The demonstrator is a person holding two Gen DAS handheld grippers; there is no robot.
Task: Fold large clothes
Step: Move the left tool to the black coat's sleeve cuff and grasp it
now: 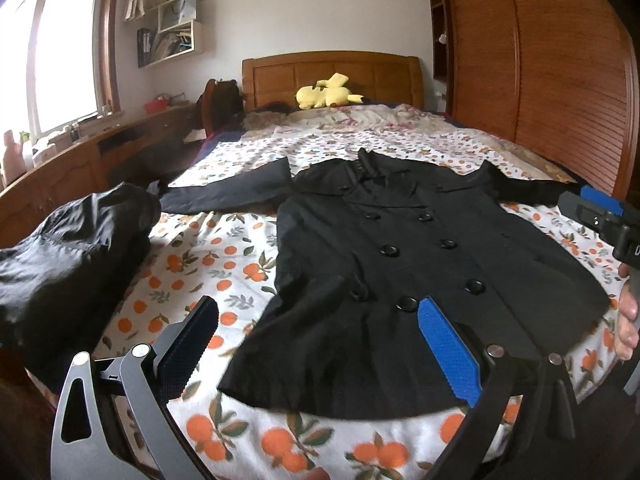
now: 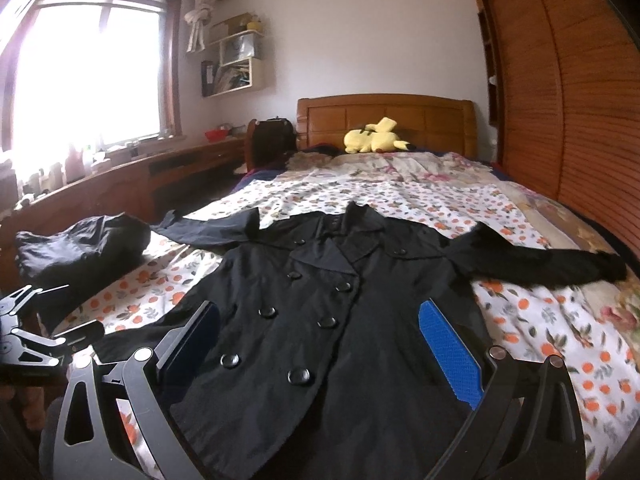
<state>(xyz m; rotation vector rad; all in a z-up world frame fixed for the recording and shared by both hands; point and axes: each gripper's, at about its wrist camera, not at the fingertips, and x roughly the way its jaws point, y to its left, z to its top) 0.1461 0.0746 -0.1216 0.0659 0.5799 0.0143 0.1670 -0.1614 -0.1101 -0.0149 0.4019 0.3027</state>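
- Left tool: jaws are spread wide, nothing is held between them; it is poised over the hem corner of the black coat on the person's left.
- Right tool: jaws are likewise parted and empty; it is held above the coat's lower front, near the bottom buttons.
- The coat is laid face up on the bed, buttoned, collar toward the headboard, hem nearest the tools, both sleeves stretched out sideways.
- Handling, as judged: the cloth is a medium-weight woven fabric, limp rather than stiff, and sagging is to be expected when lifted. Slight sheen suggests some slip between the pads. The double front and collar are thicker and will resist a sharp crease.
- Hold, as judged: sleeve cuffs or shoulder seams are best taken first so the sleeves can be folded inward; hem corners are suited for the later fold upward.
- Left wrist view only: the right tool's body is shown beside the right sleeve, with bare fingers at the frame edge.
- Right wrist view only: the right sleeve's full length to the cuff is seen.
- A second dark garment is bundled at the bed's left edge, apart from the coat's body, close to its left cuff.
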